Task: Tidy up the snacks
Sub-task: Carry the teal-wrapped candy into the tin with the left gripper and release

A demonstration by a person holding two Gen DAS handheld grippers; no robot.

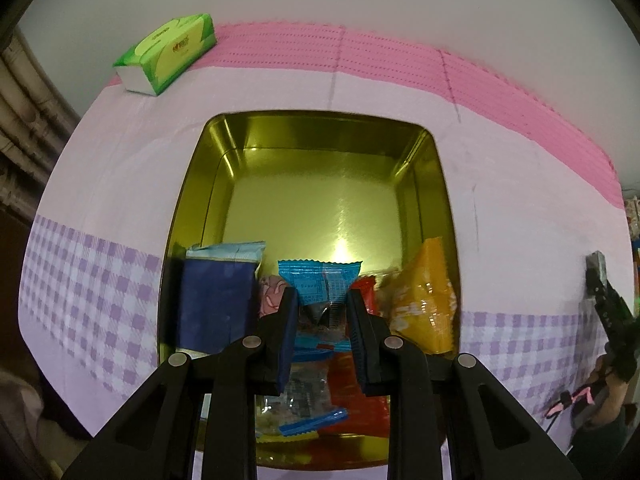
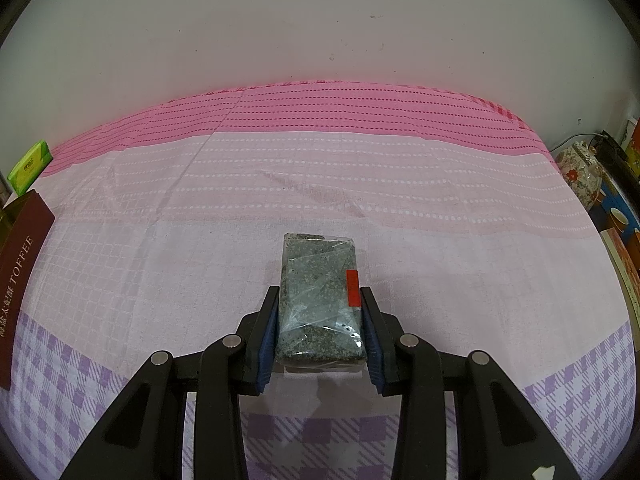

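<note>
- Left wrist view first: my left gripper (image 1: 322, 300) points down into the gold tin (image 1: 192, 184), its jaws clamped on a light-blue snack packet (image 1: 320, 280) held over the tin's near end.
- Inside the tin, around that packet, I see a dark-blue packet (image 1: 218, 300) against the left wall, a yellow packet (image 1: 426, 300) against the right wall, and red and clear wrappers on the floor below; the far half of the tin's floor is bare.
- Right of the tin, near the picture's edge, my right gripper (image 2: 318, 320) shows small and blurred.
- Right wrist view: its jaws press both sides of a clear packet of dark green-grey contents (image 2: 318, 300) with a red label, lying on the tablecloth (image 2: 440, 240), well to the right of the tin.
- Under the tin the tablecloth goes from purple check nearest me, to pale pink, to a bright pink striped band at the far edge.
- Beyond the tin, far left, a green tissue pack (image 1: 168, 54) sits on the cloth.
- Behind everything is a plain pale wall (image 2: 320, 20); clutter, including a floral pot (image 2: 580, 176), stands off the cloth's right edge.
</note>
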